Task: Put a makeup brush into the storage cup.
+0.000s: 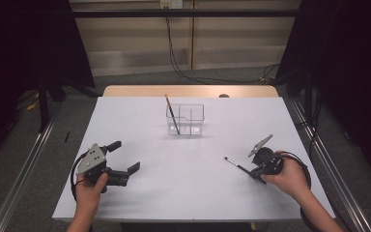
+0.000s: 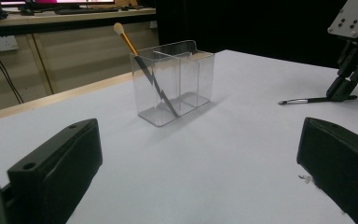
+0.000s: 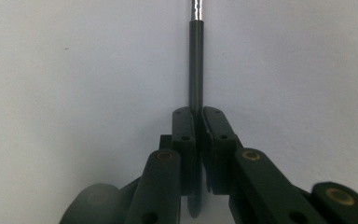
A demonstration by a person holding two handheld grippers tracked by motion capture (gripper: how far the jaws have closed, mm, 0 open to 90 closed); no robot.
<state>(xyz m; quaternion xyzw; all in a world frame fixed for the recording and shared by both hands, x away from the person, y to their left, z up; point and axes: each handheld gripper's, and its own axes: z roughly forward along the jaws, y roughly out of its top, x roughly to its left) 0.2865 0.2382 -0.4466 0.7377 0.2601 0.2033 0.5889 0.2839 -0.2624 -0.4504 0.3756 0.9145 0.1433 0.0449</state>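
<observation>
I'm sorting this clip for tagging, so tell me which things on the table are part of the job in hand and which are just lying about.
Part of the job:
- black-handled brush, pinched in the right gripper
- clear organizer, standing mid-table
- gold-handled brush, leaning in the organizer's left compartment
- left gripper, jaws open and holding nothing

Just lying about:
- cables on the floor beyond the table
- wall socket

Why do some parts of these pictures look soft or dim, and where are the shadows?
High view: the white table is evenly lit while the room around it is dark; the clear box casts hardly any shadow. Left gripper view: the box and brush look sharp, the near jaws soft. Right gripper view: the black brush is fairly sharp, the picture's lower edge blurred.
</observation>
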